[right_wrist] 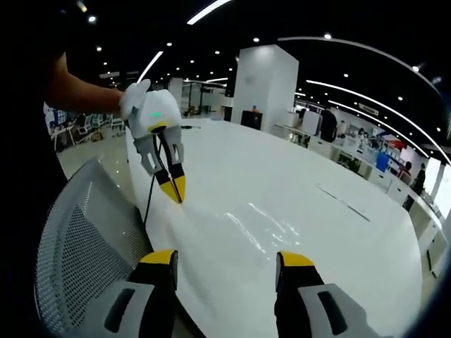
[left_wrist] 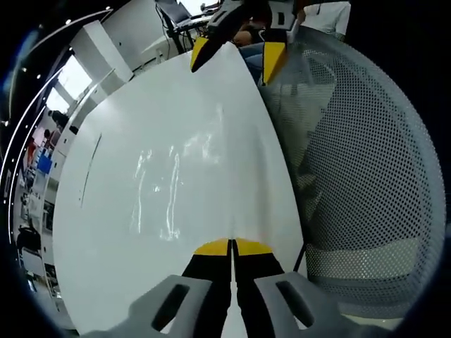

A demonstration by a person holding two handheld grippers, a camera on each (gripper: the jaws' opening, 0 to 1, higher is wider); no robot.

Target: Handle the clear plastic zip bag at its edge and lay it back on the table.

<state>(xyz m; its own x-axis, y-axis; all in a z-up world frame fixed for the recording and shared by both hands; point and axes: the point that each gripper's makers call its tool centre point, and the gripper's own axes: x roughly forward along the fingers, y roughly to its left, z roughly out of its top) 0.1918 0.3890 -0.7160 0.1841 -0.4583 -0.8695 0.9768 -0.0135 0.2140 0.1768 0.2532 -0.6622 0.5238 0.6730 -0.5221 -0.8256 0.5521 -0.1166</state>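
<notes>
Zip bag point(left_wrist: 173, 190) was laid flat on the table point(left_wrist: 106, 232); its six-o'clock edge was pinched by the closed left gripper point(left_wrist: 232, 246), while the right gripper point(right_wrist: 225, 262) was held open, empty.

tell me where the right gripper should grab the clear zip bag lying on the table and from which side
Judging by its pose, take the clear zip bag by the edge nearest the right gripper, coming in low from the table's near rim. It lies flat and thin, so only an edge offers a pinch. The left gripper, jaws closed, already sits at the bag's chair side edge, so take a different spot.
</notes>
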